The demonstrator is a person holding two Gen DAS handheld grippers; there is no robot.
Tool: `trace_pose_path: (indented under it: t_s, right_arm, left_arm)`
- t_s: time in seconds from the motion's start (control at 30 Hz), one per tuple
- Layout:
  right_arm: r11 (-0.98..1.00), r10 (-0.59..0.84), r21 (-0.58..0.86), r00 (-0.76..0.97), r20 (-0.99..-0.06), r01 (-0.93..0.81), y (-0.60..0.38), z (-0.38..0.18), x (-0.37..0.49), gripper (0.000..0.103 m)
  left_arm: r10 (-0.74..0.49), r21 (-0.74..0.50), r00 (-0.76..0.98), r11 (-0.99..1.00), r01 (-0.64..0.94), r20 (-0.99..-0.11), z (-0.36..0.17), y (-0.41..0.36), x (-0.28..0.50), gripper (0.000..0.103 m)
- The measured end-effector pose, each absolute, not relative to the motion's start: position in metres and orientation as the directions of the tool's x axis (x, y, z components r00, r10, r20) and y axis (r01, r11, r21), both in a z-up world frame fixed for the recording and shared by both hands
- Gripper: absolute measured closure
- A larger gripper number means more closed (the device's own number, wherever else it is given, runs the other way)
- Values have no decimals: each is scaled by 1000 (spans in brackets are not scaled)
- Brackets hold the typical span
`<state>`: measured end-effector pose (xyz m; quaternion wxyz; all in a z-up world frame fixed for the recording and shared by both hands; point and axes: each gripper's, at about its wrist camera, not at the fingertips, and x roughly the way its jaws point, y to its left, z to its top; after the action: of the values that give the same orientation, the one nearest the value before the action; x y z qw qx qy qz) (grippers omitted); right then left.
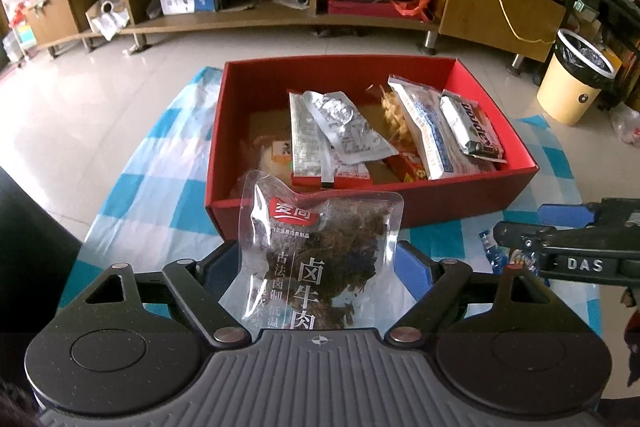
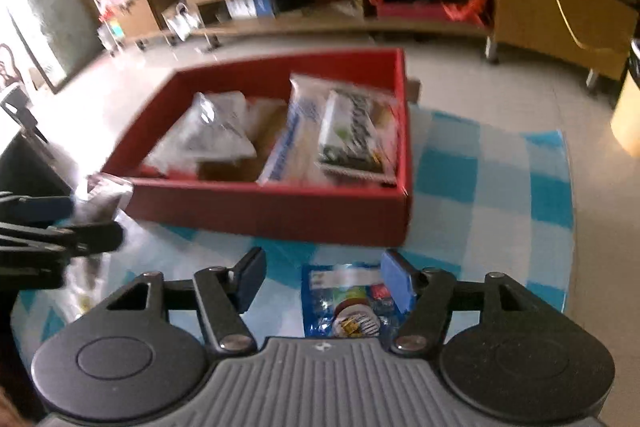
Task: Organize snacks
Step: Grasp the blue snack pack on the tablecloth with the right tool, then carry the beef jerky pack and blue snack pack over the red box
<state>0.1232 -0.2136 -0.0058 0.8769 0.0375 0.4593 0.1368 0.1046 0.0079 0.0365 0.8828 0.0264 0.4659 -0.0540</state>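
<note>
wooden tv stand [image 1: 280, 15], yellow bin [image 1: 572, 83], checked cloth [image 1: 160, 163]

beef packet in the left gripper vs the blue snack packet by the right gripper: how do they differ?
The beef packet is clear plastic showing dark meat; the blue snack packet is opaque blue with printed pictures.
The beef packet stands upright, clamped in the left gripper; the blue packet lies flat on the checked cloth, between the open fingers of the right gripper.
Both are outside the red box.

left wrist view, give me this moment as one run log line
left gripper: shut on beef jerky pack | right gripper: open over blue snack packet | red box: holds snacks
</note>
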Motion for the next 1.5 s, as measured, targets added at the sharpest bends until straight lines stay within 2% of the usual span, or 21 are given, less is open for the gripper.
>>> trace_pose_path:
  t_s: [0.1,0.27,0.43,0.53,0.77,0.87,0.9,1.13,1.5]
  right_arm:
    - [961,267,187,509,-818,-203,-220,-12,126,31]
    - [959,225,98,509,-831,-264,-222,-24,131,29]
    - [958,225,116,432,-873,-263,-219,-45,146,25]
    - [948,200,65,422,-884,-312,-209,-52,138,17]
    - [943,210,63,434,-876,-328,-213,-54,117,18]
    - [952,178,33,462,-869,-304,-211,-54,116,29]
    - [951,185,38,465,-866,-307,-210,-53,115,35]
    - [949,223,78,477,-850,-305,-208,-41,111,35]
    - [936,336,194,587,-736,-293,-210,14,111,35]
  left_arm:
    - [-72,-6,561,993,120,-824,37,12,102,16]
    - [-84,-28,541,993,111,-837,34,18,102,16]
    - [-92,-31,536,992,121,-839,32,14,103,16]
    - [-100,-37,529,991,128,-843,31,14,103,16]
    - [-104,-39,522,990,134,-846,29,12,103,16]
    - [-104,-36,518,990,140,-849,28,8,103,16]
    - [-105,-35,518,989,144,-849,28,7,102,16]
    - [-111,-39,525,988,147,-844,31,5,102,16]
    - [-112,-29,562,987,155,-819,41,-6,105,16]
